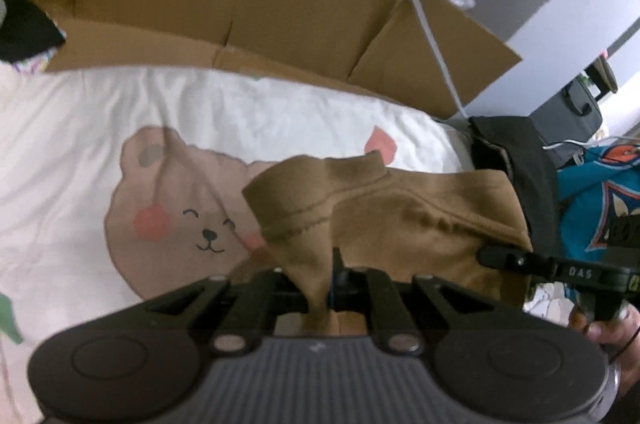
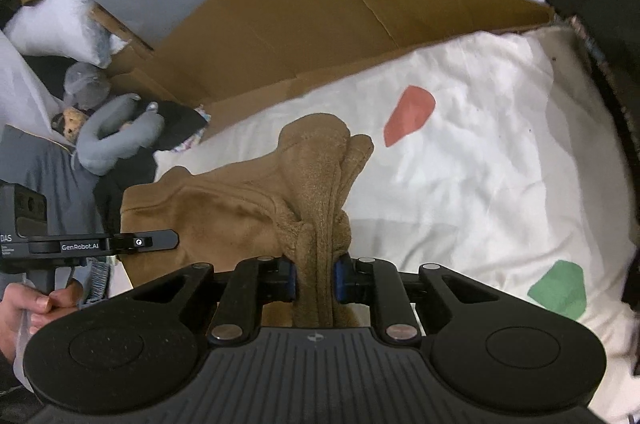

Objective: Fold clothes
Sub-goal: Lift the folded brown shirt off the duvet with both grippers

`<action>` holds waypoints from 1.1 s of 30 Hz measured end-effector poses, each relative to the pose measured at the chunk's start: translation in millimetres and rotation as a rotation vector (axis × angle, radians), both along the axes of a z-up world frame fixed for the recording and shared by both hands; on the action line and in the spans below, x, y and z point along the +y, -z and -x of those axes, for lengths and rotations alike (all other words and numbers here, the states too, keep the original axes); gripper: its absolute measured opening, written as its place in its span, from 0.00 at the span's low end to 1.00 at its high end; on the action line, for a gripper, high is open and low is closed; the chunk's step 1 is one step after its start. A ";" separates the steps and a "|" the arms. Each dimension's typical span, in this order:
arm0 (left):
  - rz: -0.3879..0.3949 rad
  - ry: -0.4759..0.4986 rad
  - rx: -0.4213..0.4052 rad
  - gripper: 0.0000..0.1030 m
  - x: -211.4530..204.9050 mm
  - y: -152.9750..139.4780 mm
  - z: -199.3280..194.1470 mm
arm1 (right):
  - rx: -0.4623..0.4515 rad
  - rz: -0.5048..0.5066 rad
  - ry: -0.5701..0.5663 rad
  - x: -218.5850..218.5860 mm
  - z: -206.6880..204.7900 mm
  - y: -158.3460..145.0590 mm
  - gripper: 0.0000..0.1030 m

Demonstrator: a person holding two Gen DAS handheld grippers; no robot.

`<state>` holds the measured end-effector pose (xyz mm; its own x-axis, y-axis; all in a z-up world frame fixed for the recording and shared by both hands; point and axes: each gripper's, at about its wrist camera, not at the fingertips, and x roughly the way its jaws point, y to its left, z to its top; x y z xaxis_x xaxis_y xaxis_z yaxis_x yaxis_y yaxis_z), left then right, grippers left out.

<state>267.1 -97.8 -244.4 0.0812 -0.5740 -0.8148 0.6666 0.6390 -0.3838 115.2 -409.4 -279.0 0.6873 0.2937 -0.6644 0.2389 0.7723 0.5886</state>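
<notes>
I'm pinching the brown garment (image 1: 400, 224) in my nearly closed left gripper (image 1: 320, 290) (right gripper (image 2: 315, 278), at three o'clock, is clamping its bunched hem) above the bear sheet (image 1: 120, 128).

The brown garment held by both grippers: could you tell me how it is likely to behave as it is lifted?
The brown garment will probably be floppy: it bunches and sags between the left gripper and the right gripper. Its plush surface looks unlikely to slip. It seems light, though thick where gathered.
</notes>
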 end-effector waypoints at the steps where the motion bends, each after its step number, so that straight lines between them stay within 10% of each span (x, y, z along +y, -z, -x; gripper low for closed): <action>1: -0.001 -0.003 -0.005 0.07 -0.5 -9.7 4.1 | -0.004 0.002 0.002 1.7 4.1 -7.2 0.16; 33: 0.193 -0.027 -0.377 0.06 3.8 -394.2 137.9 | -0.374 0.255 0.099 4.1 132.8 -386.6 0.15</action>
